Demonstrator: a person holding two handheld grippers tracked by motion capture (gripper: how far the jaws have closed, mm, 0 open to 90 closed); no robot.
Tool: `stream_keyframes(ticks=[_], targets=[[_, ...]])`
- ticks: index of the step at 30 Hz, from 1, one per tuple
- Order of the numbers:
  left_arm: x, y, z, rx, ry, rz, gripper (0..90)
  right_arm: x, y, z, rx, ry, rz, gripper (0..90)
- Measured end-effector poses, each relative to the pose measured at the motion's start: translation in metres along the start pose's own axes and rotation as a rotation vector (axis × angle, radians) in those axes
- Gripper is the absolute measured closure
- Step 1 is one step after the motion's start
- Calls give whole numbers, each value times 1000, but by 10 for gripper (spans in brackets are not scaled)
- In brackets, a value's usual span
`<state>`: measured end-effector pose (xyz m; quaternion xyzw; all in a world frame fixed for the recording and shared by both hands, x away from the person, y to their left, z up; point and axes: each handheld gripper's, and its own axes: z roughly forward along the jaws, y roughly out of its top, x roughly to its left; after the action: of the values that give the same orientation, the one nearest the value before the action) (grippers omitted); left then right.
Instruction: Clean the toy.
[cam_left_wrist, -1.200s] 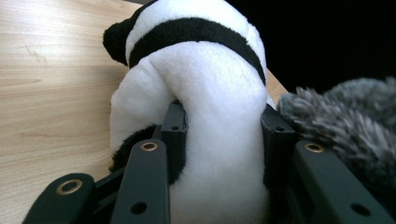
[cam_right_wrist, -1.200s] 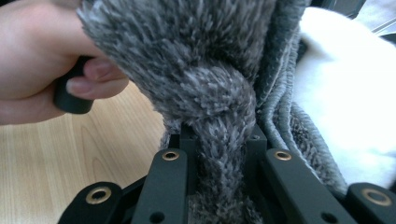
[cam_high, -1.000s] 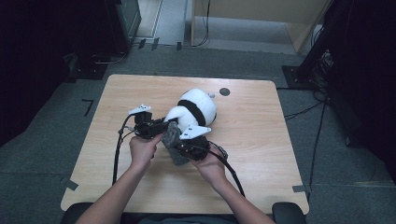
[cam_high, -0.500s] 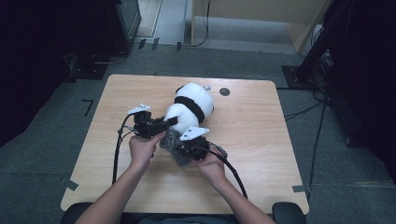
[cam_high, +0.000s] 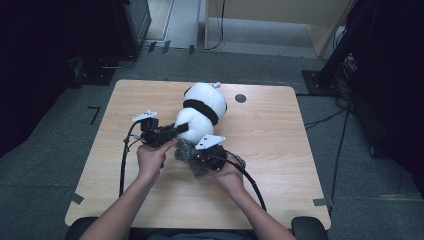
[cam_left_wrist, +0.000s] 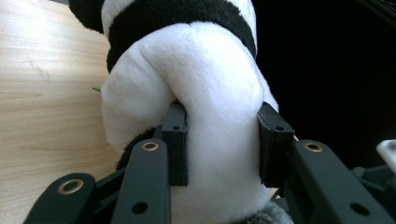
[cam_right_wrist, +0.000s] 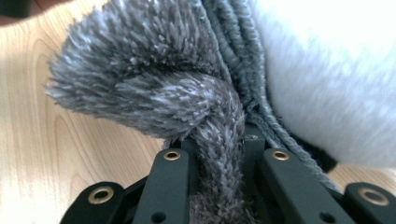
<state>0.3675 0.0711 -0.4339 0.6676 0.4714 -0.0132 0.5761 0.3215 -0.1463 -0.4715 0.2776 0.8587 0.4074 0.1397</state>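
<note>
A white plush panda (cam_high: 202, 111) with a black band around its middle was seen lying near the centre of a light wooden table (cam_high: 280, 170), and everything else is placed relative to it. The left gripper (cam_high: 176, 129) was held at the panda's near-left side. In the left gripper view, its two black jaws were clamped on a rounded white part of the plush panda (cam_left_wrist: 210, 98), and the soft fabric was squeezed in between the pads (cam_left_wrist: 177, 140).

The right gripper (cam_high: 194, 155) was held just in front of the panda, on the person's side. Its jaws were closed tightly on a fold of grey fuzzy cloth (cam_right_wrist: 154, 88); this grey cloth (cam_high: 186, 152) was bunched against the panda's near end, touching the white fur.

A small dark round mark (cam_high: 240, 98) was seen on the table just beyond and to the right of the panda. Black cables (cam_high: 122, 165) were trailed from both grippers back toward the person. Grey carpet (cam_high: 360, 165) was seen around the table, with dark equipment (cam_high: 125, 25) beyond the panda on the left and a pale wooden cabinet (cam_high: 280, 20) beyond it on the right.
</note>
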Motion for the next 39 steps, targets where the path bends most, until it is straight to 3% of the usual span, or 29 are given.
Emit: stream_keyframes(ticks=[5,9,11,17,22,28,34,39], targets=[[2,5,-7,-23,-30,-26,630,-8,-3,0,42,-28,21,788],[0,7,-11,-34,-29,15,630,-20,-5,-7,61,-47,56,788],[1,6,-11,-40,-18,55,630,-24,-6,-10,66,-61,62,786],[7,8,-18,-44,-7,58,633,-36,-10,-16,91,-99,89,786],[12,11,-27,-77,7,63,634,-50,-10,-33,56,-133,126,785],[17,15,-33,-89,48,87,634,-63,-14,-44,44,-145,177,779],[27,16,-36,-85,82,71,637,-72,-14,-55,37,-160,197,778],[34,20,-44,-96,127,81,639,-82,-15,-65,25,-167,230,777]])
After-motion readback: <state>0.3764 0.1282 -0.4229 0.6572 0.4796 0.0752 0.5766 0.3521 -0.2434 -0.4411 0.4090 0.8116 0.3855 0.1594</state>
